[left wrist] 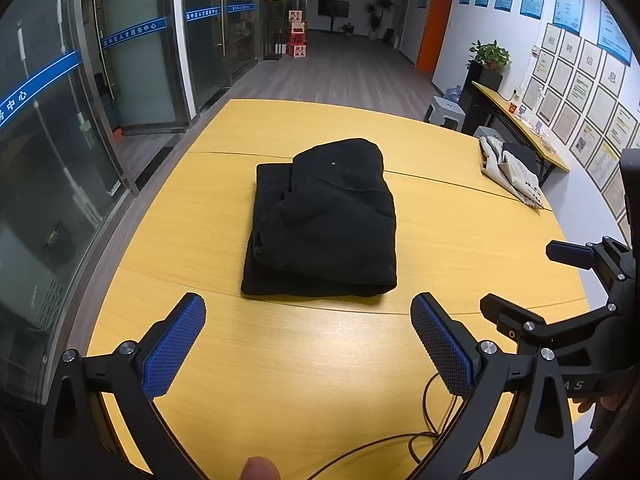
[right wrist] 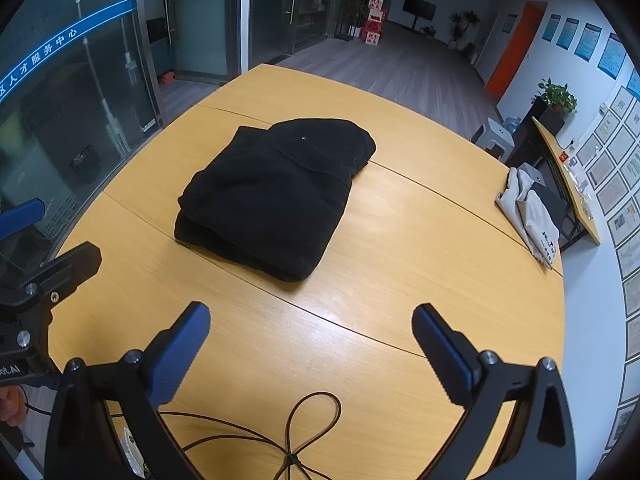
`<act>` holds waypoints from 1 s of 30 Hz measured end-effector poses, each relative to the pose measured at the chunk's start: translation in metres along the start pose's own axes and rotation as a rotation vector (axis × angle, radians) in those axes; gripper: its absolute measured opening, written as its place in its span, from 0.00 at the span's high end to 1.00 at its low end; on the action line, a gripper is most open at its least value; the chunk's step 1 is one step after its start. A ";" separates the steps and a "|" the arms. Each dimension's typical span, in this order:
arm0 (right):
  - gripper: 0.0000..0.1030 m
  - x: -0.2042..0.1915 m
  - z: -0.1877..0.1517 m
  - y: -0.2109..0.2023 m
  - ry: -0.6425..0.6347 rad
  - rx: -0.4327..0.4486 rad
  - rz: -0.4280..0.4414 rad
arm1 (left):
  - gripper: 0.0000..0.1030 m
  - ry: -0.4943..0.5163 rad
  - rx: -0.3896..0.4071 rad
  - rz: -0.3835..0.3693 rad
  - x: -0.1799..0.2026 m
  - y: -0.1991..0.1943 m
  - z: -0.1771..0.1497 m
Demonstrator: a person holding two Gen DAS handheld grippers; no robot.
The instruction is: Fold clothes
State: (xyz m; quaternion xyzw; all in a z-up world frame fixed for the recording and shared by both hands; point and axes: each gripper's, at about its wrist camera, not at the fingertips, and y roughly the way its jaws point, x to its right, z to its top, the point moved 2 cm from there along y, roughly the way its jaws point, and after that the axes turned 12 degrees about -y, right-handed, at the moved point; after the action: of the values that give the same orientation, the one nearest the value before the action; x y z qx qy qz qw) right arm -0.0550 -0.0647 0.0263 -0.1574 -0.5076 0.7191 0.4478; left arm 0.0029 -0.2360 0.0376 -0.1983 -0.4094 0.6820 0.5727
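A black garment point(left wrist: 324, 220) lies folded into a thick rectangle in the middle of the yellow wooden table point(left wrist: 224, 208). The right wrist view shows the same black garment point(right wrist: 272, 192) on the table point(right wrist: 400, 240). My left gripper point(left wrist: 308, 312) hovers open near the table's front edge, short of the garment, with nothing between its blue pads. My right gripper point(right wrist: 312, 320) is also open and empty, in front of the garment. In the left wrist view the right gripper point(left wrist: 532, 276) appears at the right edge, and the left gripper point(right wrist: 48, 232) shows at the left in the right wrist view.
A beige and black pile of clothes point(left wrist: 512, 168) lies at the table's far right edge. A thin black cable point(right wrist: 304, 432) loops on the table near me. Glass office doors point(left wrist: 132, 48) stand to the left; a stool point(left wrist: 444, 110) and side table point(left wrist: 520, 124) stand beyond on the right.
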 end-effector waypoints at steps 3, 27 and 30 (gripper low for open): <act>0.00 0.001 0.000 0.002 -0.015 -0.003 -0.006 | 0.00 -0.003 0.005 0.008 0.000 0.001 0.000; 0.00 0.001 -0.001 0.020 -0.036 -0.015 -0.008 | 0.00 0.006 -0.031 0.023 0.002 0.017 -0.002; 0.00 0.003 -0.003 0.021 -0.033 -0.016 -0.011 | 0.00 0.009 -0.036 0.026 0.002 0.018 -0.003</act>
State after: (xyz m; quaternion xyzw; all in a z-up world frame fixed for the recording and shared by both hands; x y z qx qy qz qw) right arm -0.0645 -0.0622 0.0076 -0.1460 -0.5214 0.7151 0.4421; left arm -0.0065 -0.2334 0.0222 -0.2172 -0.4164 0.6810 0.5618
